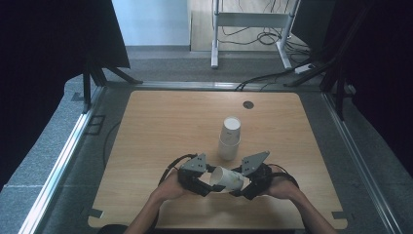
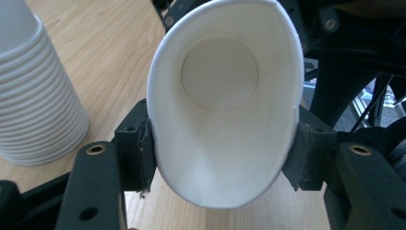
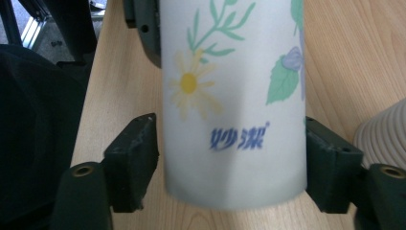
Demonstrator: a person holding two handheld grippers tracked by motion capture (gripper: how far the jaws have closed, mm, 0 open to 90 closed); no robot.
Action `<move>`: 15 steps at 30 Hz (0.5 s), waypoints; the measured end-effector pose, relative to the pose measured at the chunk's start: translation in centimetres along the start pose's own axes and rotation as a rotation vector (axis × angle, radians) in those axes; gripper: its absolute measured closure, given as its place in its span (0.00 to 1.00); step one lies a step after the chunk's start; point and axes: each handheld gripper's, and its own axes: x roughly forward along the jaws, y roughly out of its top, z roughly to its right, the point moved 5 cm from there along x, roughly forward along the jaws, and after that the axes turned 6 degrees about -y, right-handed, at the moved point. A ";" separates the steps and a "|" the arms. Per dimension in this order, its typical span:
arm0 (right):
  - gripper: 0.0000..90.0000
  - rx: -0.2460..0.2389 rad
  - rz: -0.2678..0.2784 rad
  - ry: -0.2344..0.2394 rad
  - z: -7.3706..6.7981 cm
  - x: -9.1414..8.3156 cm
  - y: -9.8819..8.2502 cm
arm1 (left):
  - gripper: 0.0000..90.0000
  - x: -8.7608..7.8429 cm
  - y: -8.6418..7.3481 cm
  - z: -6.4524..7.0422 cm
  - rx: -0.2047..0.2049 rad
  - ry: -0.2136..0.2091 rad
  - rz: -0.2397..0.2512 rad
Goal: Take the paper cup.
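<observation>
**Cup held sideways between both grippers, stack behind**

High view: a cup (image 1: 228, 179) lies on its side above the near middle of the table (image 1: 146, 146), mouth toward the left gripper (image 1: 203, 183), base toward the right gripper (image 1: 242, 187). Both hands come in from the bottom edge, one on each gripper. A stack (image 1: 229, 138) of cups stands upright just behind the held cup, apart from it. A small dark round spot (image 1: 248, 105) sits near the far edge of the table.

Left gripper view: jaws clamped on the cup (image 2: 225, 110) at its rim, pads (image 2: 143, 143) pressing both sides, so the mouth is squashed into an oval. The inside bottom of the cup shows straight ahead. The stack (image 2: 33, 91) is at the left, resting on the table.

Right gripper view: the cup (image 3: 234, 105) runs up between the jaws, base end nearest the camera, printed with a daisy, green leaves and blue characters. Jaws stand partly apart; a thin gap shows between the left pad (image 3: 139, 153) and the cup wall, and the right pad lies at the wall, so no squeeze shows. The edge of the stack (image 3: 383, 139) shows at the right.
</observation>
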 end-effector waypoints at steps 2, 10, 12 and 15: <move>0.28 0.002 -0.013 -0.005 0.1 -0.4 0.1 | 0.42 -0.1 0.0 -0.1 -0.001 0.004 -0.003; 0.22 -0.082 -0.241 0.003 0.1 -0.7 1.3 | 0.42 0.1 0.1 0.1 0.014 0.009 -0.036; 0.21 -0.108 -0.306 0.014 0.1 -0.5 1.8 | 0.42 0.3 0.0 0.2 0.014 0.013 -0.048; 0.22 -0.149 -0.399 0.024 0.0 0.1 2.6 | 0.42 0.4 0.0 0.2 0.017 0.013 -0.059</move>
